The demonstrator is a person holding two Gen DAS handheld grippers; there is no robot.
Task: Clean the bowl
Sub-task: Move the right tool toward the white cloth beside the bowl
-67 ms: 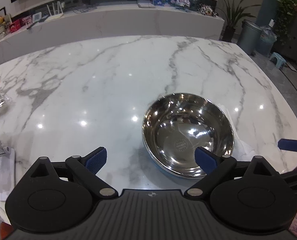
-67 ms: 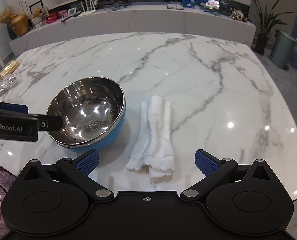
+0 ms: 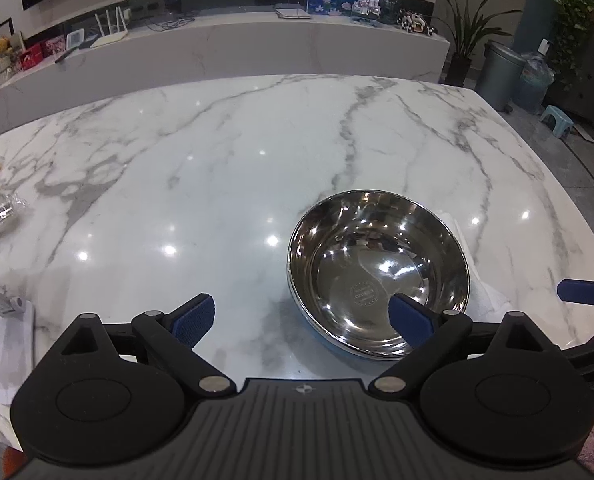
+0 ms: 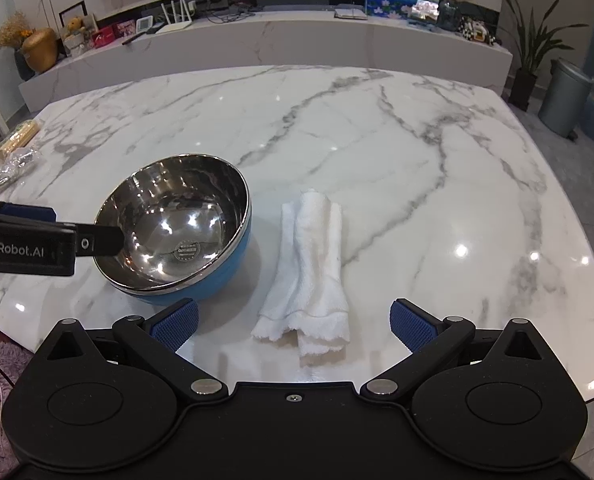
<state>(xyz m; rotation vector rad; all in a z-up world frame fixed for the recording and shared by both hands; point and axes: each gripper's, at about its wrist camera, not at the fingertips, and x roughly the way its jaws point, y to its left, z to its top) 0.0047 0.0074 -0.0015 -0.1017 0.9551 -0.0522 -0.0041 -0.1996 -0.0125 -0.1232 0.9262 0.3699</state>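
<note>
On the near part of a white marble table point(image 4: 397, 152) veined in grey, a stainless steel bowl point(image 4: 177, 236) with a blue outer shell is seen standing upright, its polished inside empty apart from a round stamped mark at the bottom. Just to its right, apart from it by a narrow strip of marble, a white cloth point(image 4: 311, 276) is laid, loosely folded into a long strip running from near to far, with a scalloped hem at the near end. In the right wrist view the right gripper point(image 4: 295, 320) is held low over the near table edge with its blue-padded fingers spread wide; the near end of the cloth lies between them, touched by neither pad. In the left wrist view the left gripper point(image 3: 303, 314) is likewise spread wide, nothing being held; its right finger point(image 3: 411, 320) is seen over the near rim of the bowl point(image 3: 377, 272), while the other finger is over bare marble to the left. Whether that finger touches the rim cannot be told. From the right wrist view the same finger is seen reaching in from the left across the bowl's left rim. At the far left table edge a crinkled clear plastic packet point(image 4: 11, 166) is found, and behind the table a long marble counter point(image 4: 297, 40) loaded with small household items is visible.
</note>
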